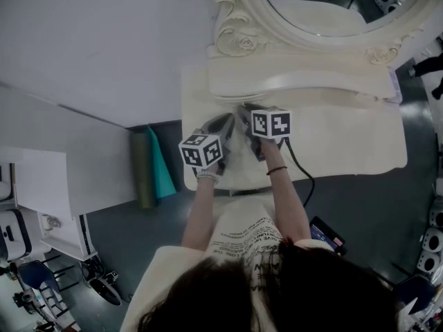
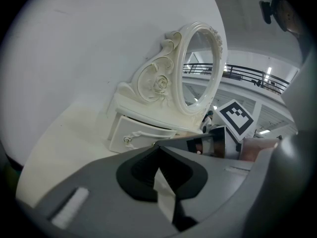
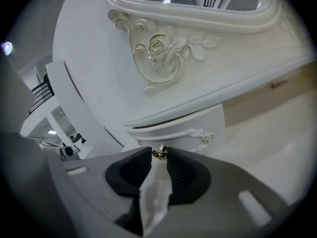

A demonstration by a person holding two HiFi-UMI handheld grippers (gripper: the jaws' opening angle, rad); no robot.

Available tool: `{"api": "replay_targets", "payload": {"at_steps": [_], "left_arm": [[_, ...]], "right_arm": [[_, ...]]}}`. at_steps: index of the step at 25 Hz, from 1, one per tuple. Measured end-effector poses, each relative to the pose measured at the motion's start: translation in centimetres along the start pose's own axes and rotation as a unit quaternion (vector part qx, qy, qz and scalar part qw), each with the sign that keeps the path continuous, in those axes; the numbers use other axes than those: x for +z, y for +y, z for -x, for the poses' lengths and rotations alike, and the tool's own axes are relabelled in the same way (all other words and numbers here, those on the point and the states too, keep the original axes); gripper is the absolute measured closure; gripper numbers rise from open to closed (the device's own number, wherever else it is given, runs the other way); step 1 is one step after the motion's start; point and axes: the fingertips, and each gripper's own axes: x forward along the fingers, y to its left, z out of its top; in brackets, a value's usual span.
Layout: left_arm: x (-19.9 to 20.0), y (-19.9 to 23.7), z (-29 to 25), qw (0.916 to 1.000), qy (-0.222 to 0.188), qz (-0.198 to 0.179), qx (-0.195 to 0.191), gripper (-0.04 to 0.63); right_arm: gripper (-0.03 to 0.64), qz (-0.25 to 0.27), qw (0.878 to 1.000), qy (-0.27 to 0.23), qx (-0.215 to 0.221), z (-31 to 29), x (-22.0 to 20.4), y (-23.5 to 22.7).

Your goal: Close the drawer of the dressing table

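Person at the bottom of the head view: dark hair, pale printed shirt, both forearms stretched forward over the counter. Black band on the right wrist. Black cable trailing back from the right hand.

Left gripper: jaws pressed together at the tips, with nothing between them. It is over the front part of the counter and points toward the drawer from the drawer's left. Marker cube on top.

Right gripper: just beside the left one. Its jaws are pinching a small metal knob at the drawer front, with a jaw tip against each side of the knob.

Drawer: small and cream, with a curved front and a carved swag handle. It sits on the counter under the shelf at the foot of the mirror. It stands out a little from beneath the shelf, and a dark gap shows along its top edge.

Mirror: oval, in a carved cream frame with a rose. It stands upright behind the shelf against a pale wall.

Floor: dark. To the left of the counter stand a teal piece and an olive roll, side by side; what they are is unclear.
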Motion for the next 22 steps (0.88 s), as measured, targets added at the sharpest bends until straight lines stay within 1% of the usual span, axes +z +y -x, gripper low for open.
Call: {"api": "replay_targets", "payload": {"at_steps": [22], "left_arm": [[0.9, 0.8, -1.0, 1.0, -0.007, 0.002, 0.006, 0.593]], "right_arm": [[0.523, 0.006, 1.0, -0.001, 0.002, -1.0, 1.3, -0.4]]}}
